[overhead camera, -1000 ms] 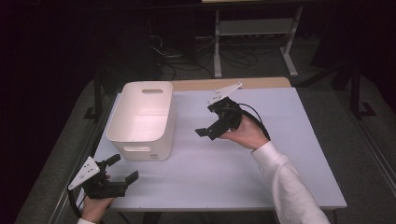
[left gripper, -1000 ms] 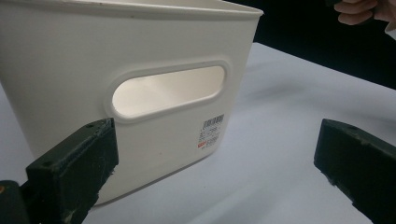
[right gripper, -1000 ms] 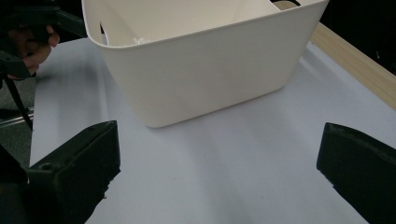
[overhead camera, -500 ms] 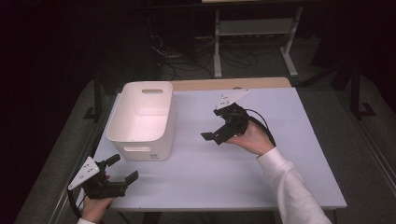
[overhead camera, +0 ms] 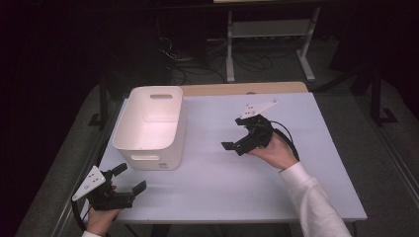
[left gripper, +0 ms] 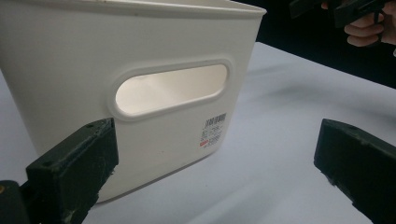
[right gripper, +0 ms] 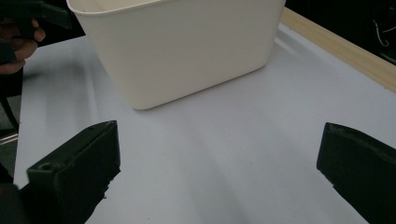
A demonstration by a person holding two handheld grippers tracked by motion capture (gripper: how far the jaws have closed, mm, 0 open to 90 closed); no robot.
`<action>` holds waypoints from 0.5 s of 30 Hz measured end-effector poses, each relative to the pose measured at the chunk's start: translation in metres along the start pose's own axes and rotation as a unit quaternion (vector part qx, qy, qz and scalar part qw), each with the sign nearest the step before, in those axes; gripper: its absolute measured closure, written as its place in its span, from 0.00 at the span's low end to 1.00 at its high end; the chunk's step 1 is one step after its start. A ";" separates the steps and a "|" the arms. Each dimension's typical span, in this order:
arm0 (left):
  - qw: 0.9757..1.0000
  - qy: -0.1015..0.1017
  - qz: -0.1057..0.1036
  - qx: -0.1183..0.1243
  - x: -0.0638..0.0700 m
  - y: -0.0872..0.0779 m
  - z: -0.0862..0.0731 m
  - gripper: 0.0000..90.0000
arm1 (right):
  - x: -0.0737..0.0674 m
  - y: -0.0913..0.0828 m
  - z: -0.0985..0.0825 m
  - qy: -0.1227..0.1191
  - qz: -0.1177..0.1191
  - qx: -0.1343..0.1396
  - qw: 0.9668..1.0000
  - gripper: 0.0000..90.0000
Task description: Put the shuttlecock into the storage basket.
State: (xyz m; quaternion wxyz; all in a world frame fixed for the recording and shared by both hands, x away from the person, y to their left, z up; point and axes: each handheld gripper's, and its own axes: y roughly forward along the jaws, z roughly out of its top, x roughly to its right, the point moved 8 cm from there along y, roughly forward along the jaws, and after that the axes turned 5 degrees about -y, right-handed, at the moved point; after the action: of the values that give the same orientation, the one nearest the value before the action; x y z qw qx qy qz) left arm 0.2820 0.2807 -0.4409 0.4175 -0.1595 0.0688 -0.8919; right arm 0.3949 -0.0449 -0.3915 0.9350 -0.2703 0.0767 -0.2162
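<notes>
Near-left corner of the table (overhead camera: 212, 197): the left gripper (overhead camera: 129, 178), held in the person's left hand (overhead camera: 101, 219), sits just over the near edge with its jaws spread wide and nothing between them; its grey three-cornered plate (overhead camera: 89, 182) tilts toward the left edge. In the left gripper view these jaws frame the near end wall of a white bin (left gripper: 140, 93), showing an oval handle cut-out (left gripper: 170, 88) and a small barcode label (left gripper: 212, 130) whose print is too small to read. The bin (overhead camera: 150, 126) stands upright along the left edge, apparently empty, though its floor is only partly visible. Right of centre, well apart from the bin, the right gripper (overhead camera: 235, 134) rests in the right hand (overhead camera: 274, 150) above the table, jaws likewise parted and empty, pointing toward the bin. A wooden strip (overhead camera: 244, 89) borders the far edge
</notes>
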 end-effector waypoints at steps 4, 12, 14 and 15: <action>1.000 -0.002 0.001 0.000 0.000 0.000 0.000 0.00 | 0.002 -0.003 -0.006 0.008 -0.002 0.007 1.000 0.00; 1.000 0.003 0.001 -0.002 0.000 -0.001 0.000 0.00 | 0.008 -0.012 -0.020 0.020 -0.007 0.009 1.000 0.00; 1.000 0.009 0.001 -0.005 -0.001 -0.001 0.000 0.00 | 0.012 -0.017 -0.024 0.025 -0.011 0.015 1.000 0.00; 1.000 0.005 0.001 -0.005 0.000 -0.002 -0.001 0.00 | 0.013 -0.019 -0.025 0.027 -0.013 0.015 0.999 0.00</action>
State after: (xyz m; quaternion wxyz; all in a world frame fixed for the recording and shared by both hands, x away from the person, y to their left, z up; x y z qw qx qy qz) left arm 0.2809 0.2819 -0.4411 0.4168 -0.1568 0.0757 -0.8922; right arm 0.3934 -0.0768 -0.4026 0.9338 -0.2512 0.0949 -0.2366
